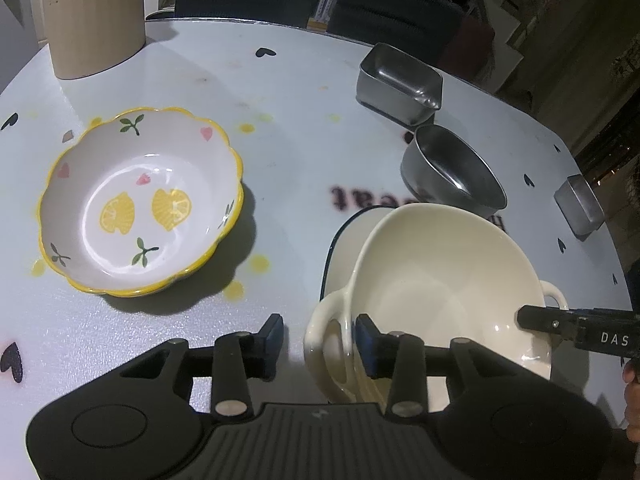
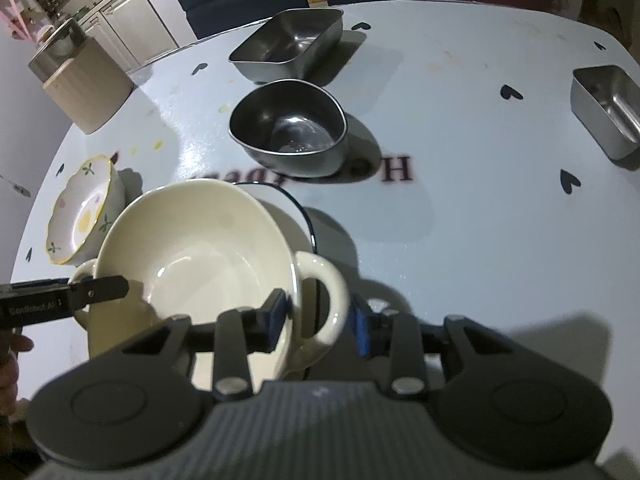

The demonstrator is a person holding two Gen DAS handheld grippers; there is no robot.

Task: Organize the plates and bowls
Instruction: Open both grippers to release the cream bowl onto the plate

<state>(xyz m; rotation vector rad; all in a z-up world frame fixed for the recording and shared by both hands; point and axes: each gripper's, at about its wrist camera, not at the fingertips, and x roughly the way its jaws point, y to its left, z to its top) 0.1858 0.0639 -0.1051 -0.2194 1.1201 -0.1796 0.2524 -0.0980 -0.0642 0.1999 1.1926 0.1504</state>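
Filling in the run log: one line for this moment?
cream bowl over plate | left gripper open around handle | right gripper straddles other handle, grip unclear

Three metal containers [image 2: 294, 46], two ceramic bowls [image 1: 440, 280], one dark-rimmed plate [image 2: 296, 208], one beige canister [image 1: 94, 20]

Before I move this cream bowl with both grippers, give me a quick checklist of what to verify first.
1. The left gripper straddles one handle of the cream bowl: ok.
2. Its pads press that handle: not ok, the outer pad stands clear.
3. The right gripper straddles the other handle: ok.
4. Its pads press: cannot tell, blurred.
5. Bowl sits flat on the dark-rimmed plate: cannot tell.
6. The lemon bowl and steel bowl stand apart: ok.
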